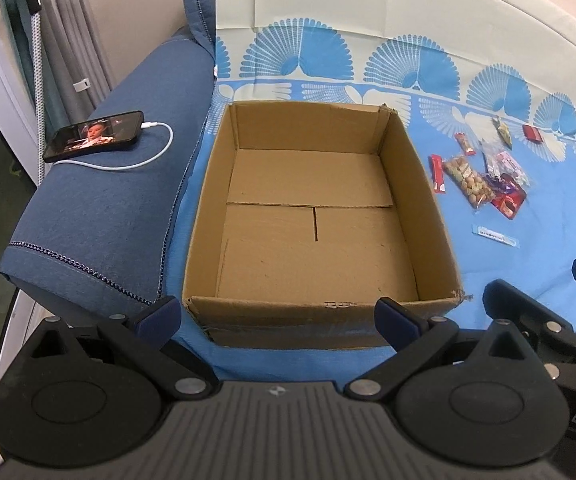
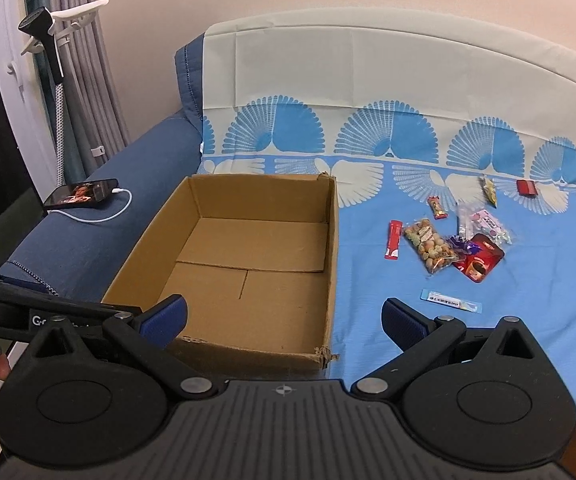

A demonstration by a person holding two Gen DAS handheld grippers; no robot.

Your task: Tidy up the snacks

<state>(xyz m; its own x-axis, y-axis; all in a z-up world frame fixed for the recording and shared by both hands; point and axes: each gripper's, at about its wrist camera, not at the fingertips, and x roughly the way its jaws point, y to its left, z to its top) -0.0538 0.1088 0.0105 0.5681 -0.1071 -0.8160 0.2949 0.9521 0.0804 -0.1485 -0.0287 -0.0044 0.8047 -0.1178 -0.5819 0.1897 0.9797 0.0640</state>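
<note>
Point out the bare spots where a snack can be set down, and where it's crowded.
The open brown cardboard box holds nothing; its whole floor is free. Blue sheet lies bare between the box's right wall and the long red snack bar. Crowded: around the clear bag of nuts and red packet, whose wrappers overlap.

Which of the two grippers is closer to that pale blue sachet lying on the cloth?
Right. The right gripper hangs open with the blue sachet just beyond its right finger; the left gripper sits open farther left, at the cardboard box.
</note>
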